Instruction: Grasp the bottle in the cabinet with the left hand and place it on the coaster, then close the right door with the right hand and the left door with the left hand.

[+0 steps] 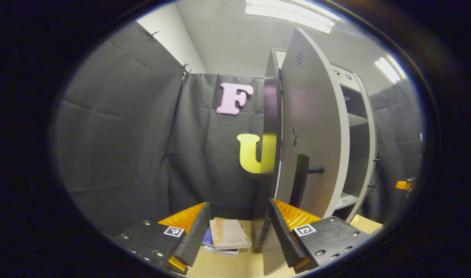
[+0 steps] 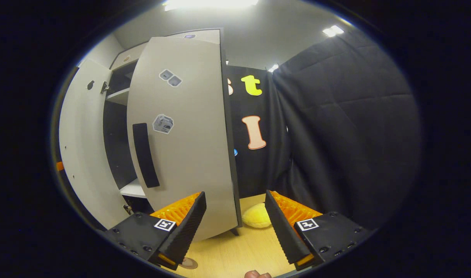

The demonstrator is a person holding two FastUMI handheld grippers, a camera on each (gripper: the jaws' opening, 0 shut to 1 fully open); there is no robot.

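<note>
My left gripper (image 1: 239,227) is open with nothing between its fingers, low over the table. Just ahead and slightly right stands the cabinet's left door (image 1: 316,127), swung open, its black handle (image 1: 301,177) above my right finger. Past it I see the cabinet's shelves (image 1: 355,119). In the right gripper view the right door (image 2: 189,146) stands partly open with a black handle (image 2: 144,154), and my right gripper (image 2: 235,216) is open at that door's lower outer edge. The left door (image 2: 80,146) is open wide. A small brown disc (image 2: 189,263), perhaps the coaster, lies by my left finger.
A stack of books (image 1: 227,235) lies on the wooden table (image 1: 235,266) between the left gripper's fingers. A yellow soft thing (image 2: 256,216) sits on the table behind the right door's edge. A fingertip (image 2: 256,274) shows at the bottom edge. Black cloth walls surround the booth.
</note>
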